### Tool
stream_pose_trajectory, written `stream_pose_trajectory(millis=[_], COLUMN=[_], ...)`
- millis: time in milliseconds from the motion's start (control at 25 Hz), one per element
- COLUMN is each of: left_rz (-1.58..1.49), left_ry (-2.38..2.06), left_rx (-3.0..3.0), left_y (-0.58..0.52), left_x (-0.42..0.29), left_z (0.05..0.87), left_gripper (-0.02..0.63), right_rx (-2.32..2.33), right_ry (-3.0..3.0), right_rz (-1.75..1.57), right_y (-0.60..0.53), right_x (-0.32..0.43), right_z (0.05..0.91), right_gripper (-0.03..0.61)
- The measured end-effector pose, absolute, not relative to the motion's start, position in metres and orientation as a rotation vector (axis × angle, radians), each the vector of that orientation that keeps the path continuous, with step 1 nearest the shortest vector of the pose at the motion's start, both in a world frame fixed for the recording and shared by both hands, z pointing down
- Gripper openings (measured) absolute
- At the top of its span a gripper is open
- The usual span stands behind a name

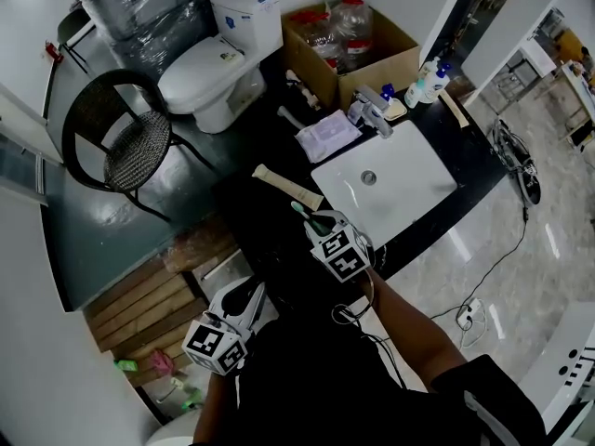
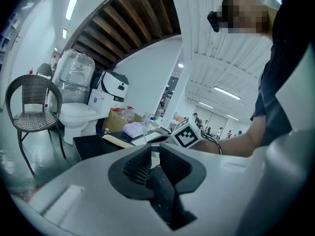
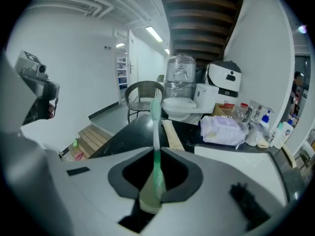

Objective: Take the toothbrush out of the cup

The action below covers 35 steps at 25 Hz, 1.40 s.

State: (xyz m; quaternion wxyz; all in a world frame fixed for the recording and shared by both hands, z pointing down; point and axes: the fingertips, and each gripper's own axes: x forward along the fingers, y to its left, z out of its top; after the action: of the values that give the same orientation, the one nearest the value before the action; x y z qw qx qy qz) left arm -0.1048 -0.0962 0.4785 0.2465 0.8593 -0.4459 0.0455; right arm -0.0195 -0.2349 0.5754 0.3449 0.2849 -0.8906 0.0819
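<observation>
Right gripper view showed my right gripper (image 3: 157, 157) clamped on the toothbrush (image 3: 155, 127). Its long axis ran straight out past the jaws, just beside the sink (image 1: 409, 189). My left gripper (image 2: 155, 157), farther from the sink, hung narrowly parted and empty. No cup showed.

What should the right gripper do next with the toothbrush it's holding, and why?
Probably lower the right gripper toward the dark countertop beside the sink and lay the toothbrush down. Its jaws are shut on the green handle, and the brush points up with no cup around it, so the lift out looks done.
</observation>
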Motion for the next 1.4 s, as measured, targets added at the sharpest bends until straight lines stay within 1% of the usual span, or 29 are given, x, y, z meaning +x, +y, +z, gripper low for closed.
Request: stream_pose_trajectory(millis=[440,760,1400], left_rz=[0.106,0.097,0.094], left_ry=[-1.168,-1.123,-1.04], left_rx=[2.39,2.432,2.476], left_y=[-0.098,-0.095,-0.094], left_x=[-0.089,-0.078,-0.075], left_z=[0.471,0.467,0.464], left_gripper=[0.06,0.058,0.057], right_rx=[0.915,1.008,1.127], right_ry=[-2.45,-2.492,-2.561], right_rz=[0.364,0.38,0.377], right_y=[-0.227,-0.218,-0.206], right_x=[0.012,0.033,0.045], right_z=[0.545,0.515,0.471], right_gripper=[0.048,0.047,0.046])
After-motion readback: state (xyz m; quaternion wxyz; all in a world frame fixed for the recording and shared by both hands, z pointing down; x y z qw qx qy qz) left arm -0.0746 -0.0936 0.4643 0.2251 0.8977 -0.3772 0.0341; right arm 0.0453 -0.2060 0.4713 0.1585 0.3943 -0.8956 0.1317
